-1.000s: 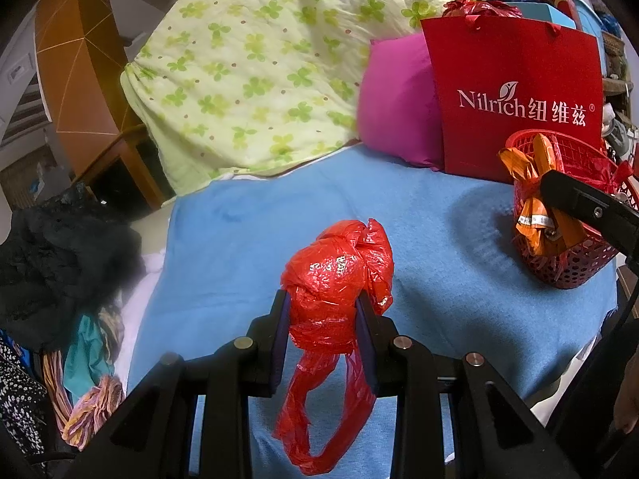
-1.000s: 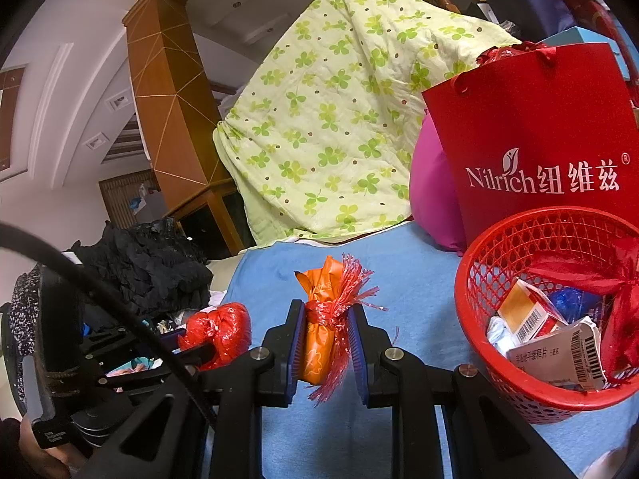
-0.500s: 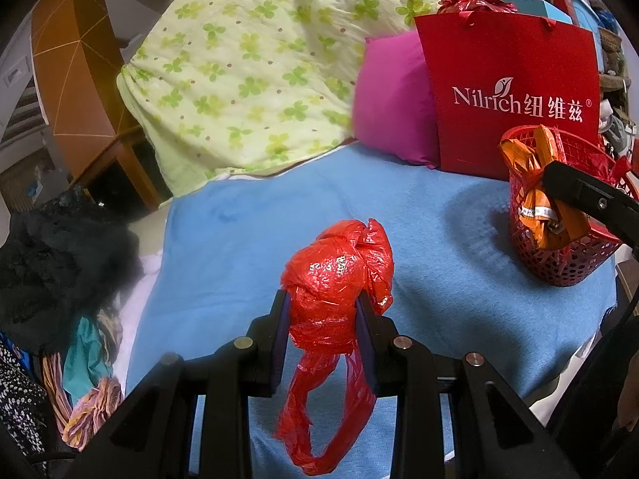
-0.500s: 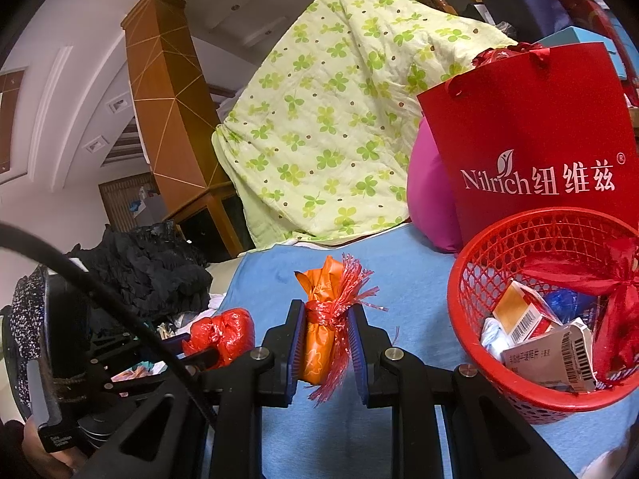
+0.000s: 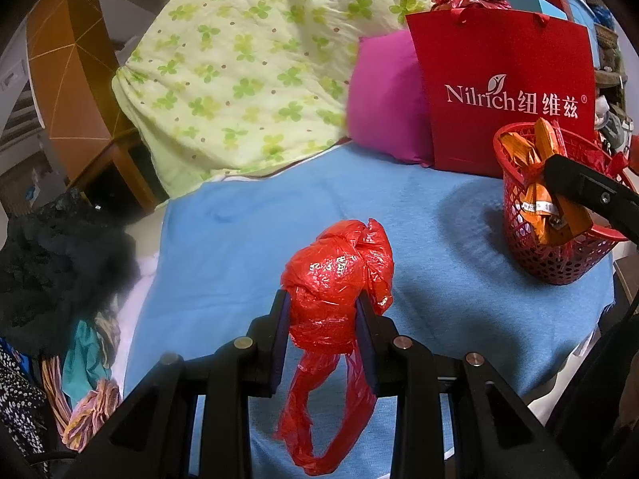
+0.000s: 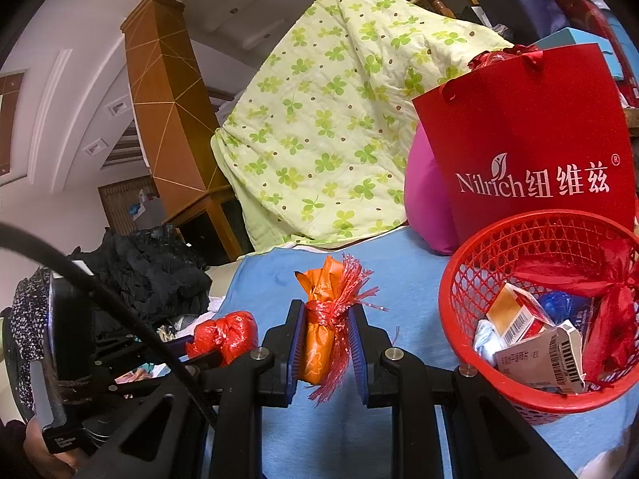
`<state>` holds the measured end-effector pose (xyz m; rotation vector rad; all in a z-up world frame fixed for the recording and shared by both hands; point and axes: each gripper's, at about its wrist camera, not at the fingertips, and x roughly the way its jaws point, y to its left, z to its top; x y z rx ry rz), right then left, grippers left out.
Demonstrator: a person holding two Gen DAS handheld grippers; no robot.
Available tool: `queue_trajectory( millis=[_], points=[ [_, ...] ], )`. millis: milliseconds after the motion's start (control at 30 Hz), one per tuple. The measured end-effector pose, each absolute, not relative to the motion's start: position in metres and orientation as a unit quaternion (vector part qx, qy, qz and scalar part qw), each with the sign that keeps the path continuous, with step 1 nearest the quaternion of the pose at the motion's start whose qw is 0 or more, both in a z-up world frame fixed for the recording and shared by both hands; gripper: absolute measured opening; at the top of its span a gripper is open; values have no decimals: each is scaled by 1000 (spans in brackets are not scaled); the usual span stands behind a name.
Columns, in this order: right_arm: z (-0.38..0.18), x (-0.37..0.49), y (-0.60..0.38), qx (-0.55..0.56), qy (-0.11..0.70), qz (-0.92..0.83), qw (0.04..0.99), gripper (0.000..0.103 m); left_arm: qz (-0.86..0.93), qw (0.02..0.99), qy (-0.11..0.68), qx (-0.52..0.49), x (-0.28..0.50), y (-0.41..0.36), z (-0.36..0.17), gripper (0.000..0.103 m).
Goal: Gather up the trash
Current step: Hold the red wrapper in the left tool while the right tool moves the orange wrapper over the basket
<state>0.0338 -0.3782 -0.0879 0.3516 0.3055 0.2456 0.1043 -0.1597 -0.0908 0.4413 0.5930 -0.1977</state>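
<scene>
My left gripper (image 5: 321, 299) is shut on a crumpled red plastic bag (image 5: 339, 267), whose handles hang below the jaws over the blue blanket (image 5: 259, 219). The same bag (image 6: 223, 335) shows at the lower left of the right wrist view. My right gripper (image 6: 325, 311) is shut on an orange wrapper (image 6: 319, 343) tied with red fringed ribbon. It holds the wrapper (image 5: 539, 151) just left of the red mesh basket (image 6: 471, 263), at about rim height. The basket (image 5: 559, 263) stands on the blanket's right side and holds cartons and a red ribbon.
A red paper bag (image 5: 507, 92) and a pink cushion (image 5: 383, 99) stand behind the basket. A green clover quilt (image 5: 247, 60) is heaped at the back. Dark clothes (image 5: 60, 259) lie off the blanket's left edge, by a wooden cabinet (image 6: 167, 119).
The right gripper has edged slightly toward the basket with the wrapper still in it. The left gripper and its red bag have stayed put.
</scene>
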Motion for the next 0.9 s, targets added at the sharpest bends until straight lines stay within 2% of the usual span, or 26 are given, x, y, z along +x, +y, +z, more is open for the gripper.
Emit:
queue_trajectory(
  millis=[900],
  points=[
    [-82, 23, -384, 187, 140, 120, 965, 23, -106, 924, 283, 236, 98, -174, -89, 33]
  ],
)
